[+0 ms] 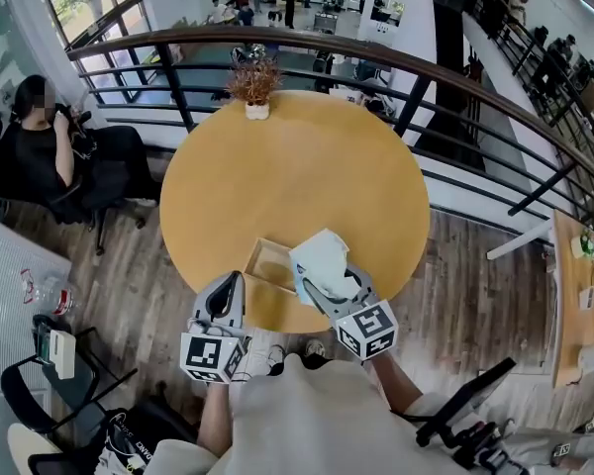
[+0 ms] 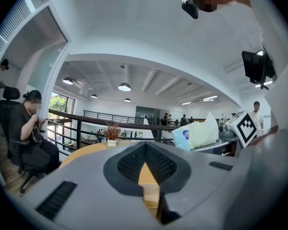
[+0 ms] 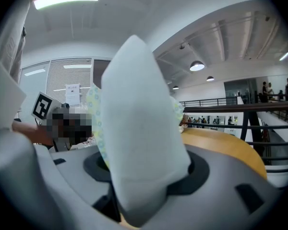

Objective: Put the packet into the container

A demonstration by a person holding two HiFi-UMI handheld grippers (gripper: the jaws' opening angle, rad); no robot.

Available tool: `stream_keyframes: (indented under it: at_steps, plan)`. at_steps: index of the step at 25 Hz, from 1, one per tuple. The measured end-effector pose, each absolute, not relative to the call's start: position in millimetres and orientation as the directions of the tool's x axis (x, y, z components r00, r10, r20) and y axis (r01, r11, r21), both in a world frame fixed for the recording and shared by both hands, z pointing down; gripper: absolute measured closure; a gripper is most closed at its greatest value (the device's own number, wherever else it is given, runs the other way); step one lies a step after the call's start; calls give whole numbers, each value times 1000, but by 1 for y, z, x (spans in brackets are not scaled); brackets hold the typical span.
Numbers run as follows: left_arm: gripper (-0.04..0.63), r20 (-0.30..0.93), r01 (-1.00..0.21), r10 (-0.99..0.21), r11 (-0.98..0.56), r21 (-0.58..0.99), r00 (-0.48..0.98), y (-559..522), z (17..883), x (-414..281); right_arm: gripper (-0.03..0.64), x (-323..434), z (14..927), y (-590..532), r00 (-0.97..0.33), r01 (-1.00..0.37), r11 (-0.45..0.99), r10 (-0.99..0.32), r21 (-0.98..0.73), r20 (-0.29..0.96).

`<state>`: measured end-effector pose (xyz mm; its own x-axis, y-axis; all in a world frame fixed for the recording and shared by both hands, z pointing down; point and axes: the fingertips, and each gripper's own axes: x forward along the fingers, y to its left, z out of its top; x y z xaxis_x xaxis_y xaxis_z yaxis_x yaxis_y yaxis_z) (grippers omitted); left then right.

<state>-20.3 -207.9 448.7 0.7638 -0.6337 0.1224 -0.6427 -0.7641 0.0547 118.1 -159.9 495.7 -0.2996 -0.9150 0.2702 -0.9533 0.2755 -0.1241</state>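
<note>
Head view: the right gripper [image 1: 315,285] clamps the packet [image 1: 320,257], just at 3 o'clock of the container [image 1: 266,263] on the table's [image 1: 297,176] 6 o'clock edge. It is best to shift it toward 9 o'clock, centre it over the opening, then let go. The left gripper [image 1: 235,285] is closed and empty.
</note>
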Motion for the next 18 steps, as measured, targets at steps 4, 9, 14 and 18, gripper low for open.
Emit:
stream_keyframes:
  at_steps: [4, 9, 14, 18]
  plan:
    - [591, 135, -660, -649, -749, 60, 749, -207, 450, -18, 345, 125, 494, -164, -312, -949, 287, -911, -128, 270]
    - [590, 164, -671, -654, -737, 82, 738, -205, 459, -16, 345, 127, 499, -165, -328, -944, 297, -900, -146, 288]
    - [591, 194, -679, -656, -729, 89, 730, -203, 472, -17, 345, 125, 511, -166, -343, -938, 307, -882, -159, 323]
    - [590, 223, -692, -661, -714, 104, 716, -199, 488, -19, 345, 123, 521, -164, -364, -931, 326, -857, -162, 365]
